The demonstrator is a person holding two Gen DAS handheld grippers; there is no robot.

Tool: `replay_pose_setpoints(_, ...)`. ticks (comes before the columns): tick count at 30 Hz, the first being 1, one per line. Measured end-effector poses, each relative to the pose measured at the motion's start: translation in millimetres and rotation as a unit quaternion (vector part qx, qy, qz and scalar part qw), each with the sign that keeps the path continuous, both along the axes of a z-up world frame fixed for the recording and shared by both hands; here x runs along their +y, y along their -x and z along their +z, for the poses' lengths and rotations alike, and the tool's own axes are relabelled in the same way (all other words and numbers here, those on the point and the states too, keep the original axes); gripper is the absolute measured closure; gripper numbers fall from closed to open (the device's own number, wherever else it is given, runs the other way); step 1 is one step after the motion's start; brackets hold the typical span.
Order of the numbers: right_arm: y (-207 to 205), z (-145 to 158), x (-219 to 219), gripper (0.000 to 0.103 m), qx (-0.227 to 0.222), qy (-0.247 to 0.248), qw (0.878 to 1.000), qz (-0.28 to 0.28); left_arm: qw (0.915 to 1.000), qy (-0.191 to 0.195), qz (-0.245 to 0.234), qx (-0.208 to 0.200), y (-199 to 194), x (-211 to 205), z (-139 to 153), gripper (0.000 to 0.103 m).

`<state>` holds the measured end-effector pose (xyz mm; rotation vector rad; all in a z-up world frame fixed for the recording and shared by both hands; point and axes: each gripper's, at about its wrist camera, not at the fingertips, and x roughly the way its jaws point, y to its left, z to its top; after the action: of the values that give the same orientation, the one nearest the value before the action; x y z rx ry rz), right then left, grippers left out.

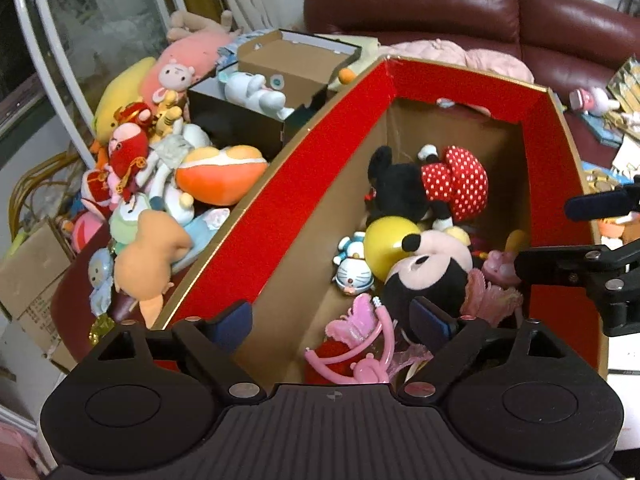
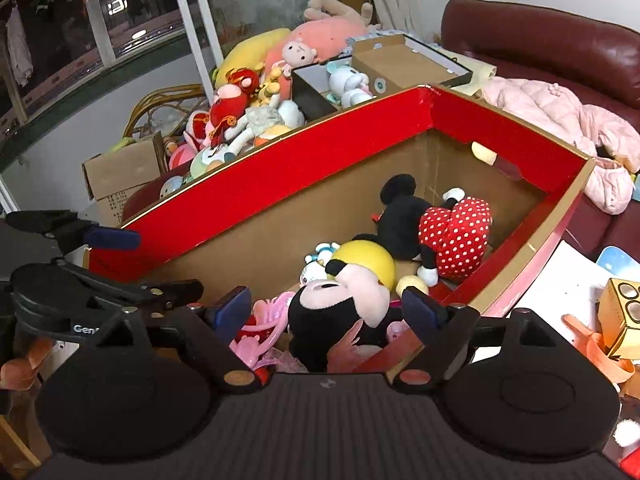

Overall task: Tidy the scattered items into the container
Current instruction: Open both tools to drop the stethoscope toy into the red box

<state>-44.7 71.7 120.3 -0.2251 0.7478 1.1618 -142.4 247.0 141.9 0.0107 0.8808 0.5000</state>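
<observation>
A big cardboard box with a red-lined rim [image 1: 280,208] [image 2: 280,168] holds a polka-dot mouse plush [image 1: 432,184] [image 2: 436,228], a second mouse plush [image 1: 432,272] [image 2: 340,312], a yellow ball [image 1: 384,244] [image 2: 368,260], a small blue cat toy [image 1: 352,268] and pink butterfly pieces [image 1: 360,332]. My left gripper [image 1: 332,316] [image 2: 148,264] hangs open over the box's near end, above the pink pieces. My right gripper [image 2: 328,310] [image 1: 576,236] is open too. The second mouse plush's head lies between its pads [image 2: 236,308] without being pressed.
A heap of plush toys [image 1: 160,168] [image 2: 240,120] is piled left of the box, beside two smaller open boxes [image 1: 280,80]. A dark red sofa [image 1: 440,8] with a pink jacket [image 2: 560,120] stands behind. Papers and small items [image 2: 580,280] lie at the right.
</observation>
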Motion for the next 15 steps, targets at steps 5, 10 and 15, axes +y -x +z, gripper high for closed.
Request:
replay_pose_setpoints(5, 5, -1, 5, 0.015, -0.008, 0.011, 1.000, 0.027, 0.9995, -0.008, -0.025, 0.019, -2, 4, -9, 0.010)
replay_pose_setpoints(10, 10, -7, 15, 0.012, -0.016, 0.037, 0.998, 0.054, 0.9975, -0.016, -0.056, 0.039, -6, 11, -18, 0.010)
replay_pose_setpoints(15, 11, -15, 22, 0.011, -0.015, 0.061, 0.996, 0.067, 0.9949, -0.017, -0.082, 0.057, -10, 15, -29, 0.009)
